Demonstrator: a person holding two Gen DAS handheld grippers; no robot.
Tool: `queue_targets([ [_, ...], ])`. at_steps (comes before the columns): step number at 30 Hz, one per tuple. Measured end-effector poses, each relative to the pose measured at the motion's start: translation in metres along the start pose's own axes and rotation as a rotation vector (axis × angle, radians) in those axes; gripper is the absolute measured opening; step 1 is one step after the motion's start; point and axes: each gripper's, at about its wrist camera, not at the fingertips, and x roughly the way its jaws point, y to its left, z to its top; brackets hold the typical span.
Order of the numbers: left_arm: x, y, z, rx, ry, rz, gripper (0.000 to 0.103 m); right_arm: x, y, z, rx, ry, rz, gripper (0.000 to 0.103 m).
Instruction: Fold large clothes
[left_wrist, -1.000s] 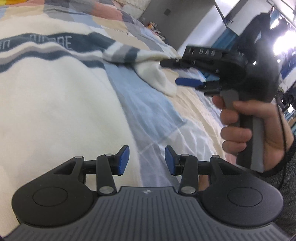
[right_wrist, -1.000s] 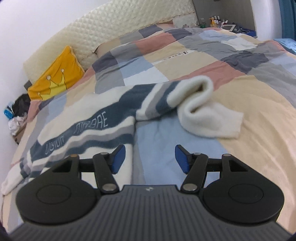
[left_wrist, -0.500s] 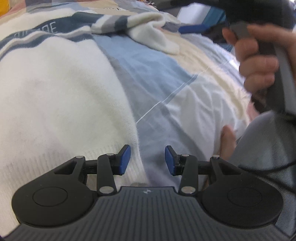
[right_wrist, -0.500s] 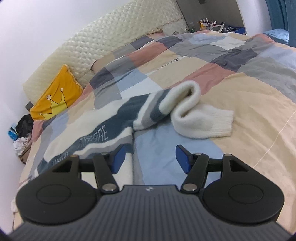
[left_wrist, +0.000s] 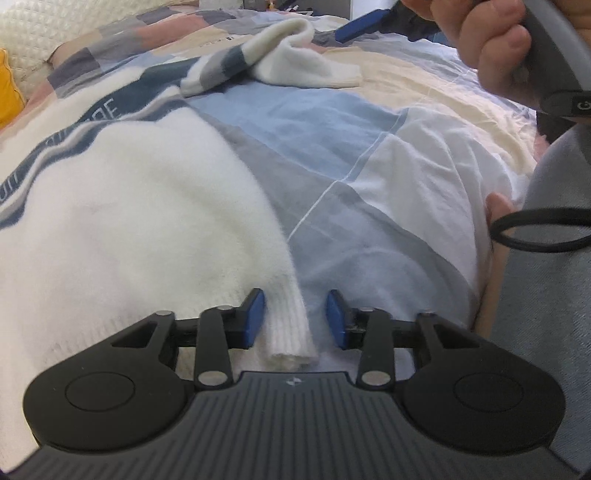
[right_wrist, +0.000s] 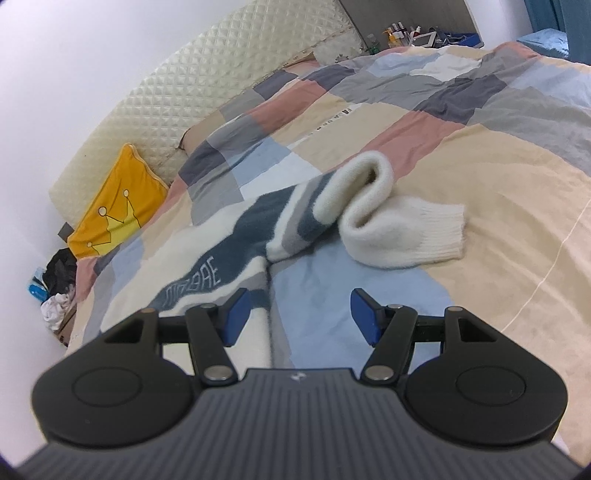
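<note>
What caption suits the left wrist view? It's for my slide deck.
Open left gripper straddles the white sweater's ribbed hem corner on the patchwork quilt.

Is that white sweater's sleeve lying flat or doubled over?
Doubled over. The sleeve loops back on itself, so its ribbed cuff lies on the patchwork quilt beside the striped part.

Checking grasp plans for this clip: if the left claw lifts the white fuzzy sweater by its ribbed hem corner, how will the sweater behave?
The white fuzzy sweater with navy stripes will probably drape limply; its sleeve already lies flopped in a loose curl. The ribbed hem corner sits between the open left claw, and its fuzzy knit likely grips rather than slips. It looks bulky, so probably drags on the patchwork quilt.
</note>
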Motion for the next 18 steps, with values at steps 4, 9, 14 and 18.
queue_targets([
  [4, -0.002, 0.008, 0.001, -0.044, -0.027, -0.011, 0.008, 0.0, -0.004, 0.001, 0.022, 0.0, -0.001, 0.063],
  [9, -0.01, 0.02, 0.011, -0.178, -0.055, -0.133, 0.006, -0.002, -0.005, 0.003, 0.028, -0.018, -0.001, 0.063],
  [14, -0.018, 0.026, 0.028, -0.306, -0.098, -0.246, 0.006, -0.003, -0.013, 0.008, 0.062, -0.036, 0.0, 0.063],
  [18, -0.007, 0.014, 0.032, -0.313, -0.085, -0.258, 0.006, -0.001, -0.017, 0.01, 0.079, -0.038, 0.003, 0.064],
])
